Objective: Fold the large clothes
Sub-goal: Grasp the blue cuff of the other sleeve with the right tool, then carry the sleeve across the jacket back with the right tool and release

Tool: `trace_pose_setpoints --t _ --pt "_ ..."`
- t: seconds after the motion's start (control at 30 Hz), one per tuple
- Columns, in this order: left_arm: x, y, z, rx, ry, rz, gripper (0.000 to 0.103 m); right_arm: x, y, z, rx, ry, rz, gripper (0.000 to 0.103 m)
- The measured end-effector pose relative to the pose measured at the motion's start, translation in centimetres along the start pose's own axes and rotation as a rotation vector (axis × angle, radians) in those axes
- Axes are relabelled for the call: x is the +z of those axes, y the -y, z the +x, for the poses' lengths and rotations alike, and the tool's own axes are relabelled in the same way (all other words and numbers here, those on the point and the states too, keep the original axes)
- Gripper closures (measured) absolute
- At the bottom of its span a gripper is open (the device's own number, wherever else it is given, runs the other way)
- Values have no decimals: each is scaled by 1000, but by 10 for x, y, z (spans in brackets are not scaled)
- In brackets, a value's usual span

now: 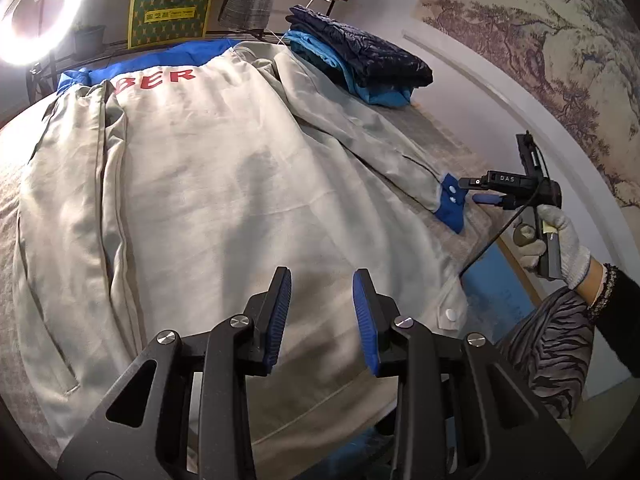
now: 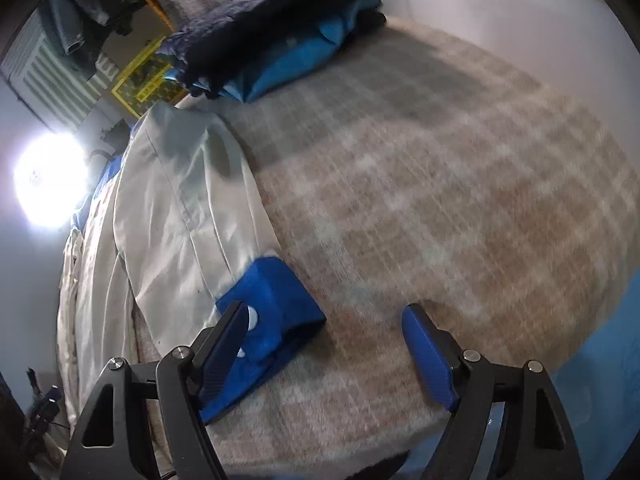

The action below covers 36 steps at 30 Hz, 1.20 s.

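A large grey jacket [image 1: 224,184] with a blue collar and red letters lies back-up, spread flat on the bed. Its right sleeve runs out to a blue cuff [image 1: 452,204] with white snaps. My left gripper [image 1: 322,280] is open and empty above the jacket's lower hem. My right gripper [image 1: 466,191] shows in the left wrist view, held by a gloved hand, its tips at the cuff. In the right wrist view the right gripper [image 2: 326,316] is open, its left finger [image 2: 224,344] lying over the blue cuff [image 2: 276,300], the other finger apart over the bedcover.
A stack of folded clothes, dark navy on light blue [image 1: 360,60], sits at the bed's far right corner, also in the right wrist view [image 2: 280,40]. The checked bedcover [image 2: 460,184] lies bare right of the sleeve. A ring light [image 1: 36,12] glares at far left. The wall [image 1: 500,92] runs close along the right.
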State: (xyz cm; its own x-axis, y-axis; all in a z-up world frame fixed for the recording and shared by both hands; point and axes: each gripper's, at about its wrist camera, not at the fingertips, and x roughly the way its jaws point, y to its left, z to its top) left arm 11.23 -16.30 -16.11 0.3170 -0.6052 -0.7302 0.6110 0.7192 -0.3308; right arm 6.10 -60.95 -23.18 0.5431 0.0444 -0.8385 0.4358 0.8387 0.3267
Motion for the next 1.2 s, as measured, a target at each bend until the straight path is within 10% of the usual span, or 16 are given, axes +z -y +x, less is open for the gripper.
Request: trace_pose_setpoints --t 0.13,0.37,0.8,1.2 --pt "2 -3 9 2 -10 -18 72 -4 -16 6 -5 5 -83 24" --pt "4 0 11 14 -8 -10 72 -5 -39 8 7 3 -206 97" --pt "10 -2 11 1 -5 -13 72 28 8 -73 -81 234 -126 103" --pt "20 -10 -12 -21 41 -67 72 13 -106 -136 5 400 -396 103"
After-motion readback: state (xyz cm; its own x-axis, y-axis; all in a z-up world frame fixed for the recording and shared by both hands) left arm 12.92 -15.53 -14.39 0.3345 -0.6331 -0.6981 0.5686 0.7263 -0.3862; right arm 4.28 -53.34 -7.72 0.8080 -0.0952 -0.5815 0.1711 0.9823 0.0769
